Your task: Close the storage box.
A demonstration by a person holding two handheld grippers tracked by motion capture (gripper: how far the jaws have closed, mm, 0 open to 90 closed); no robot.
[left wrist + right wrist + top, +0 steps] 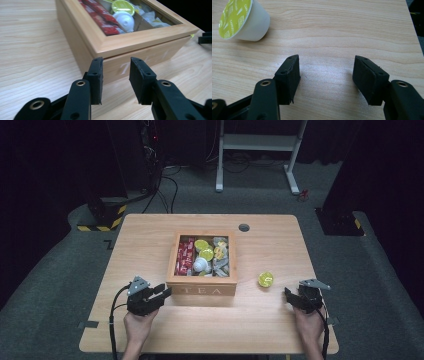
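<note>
The left gripper (115, 80) stands open and empty, its black jaws facing the near corner of the closed wooden glass-lidded tea box (140, 53); the right gripper (325, 80), open too, idles well apart.

Black two-jaw tool (116, 75) (brass-ringed screw holes)

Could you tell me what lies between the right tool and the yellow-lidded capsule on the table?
Nothing: bare wooden table separates the open right tool from the capsule in the right gripper view. The high view shows the same gap.
</note>
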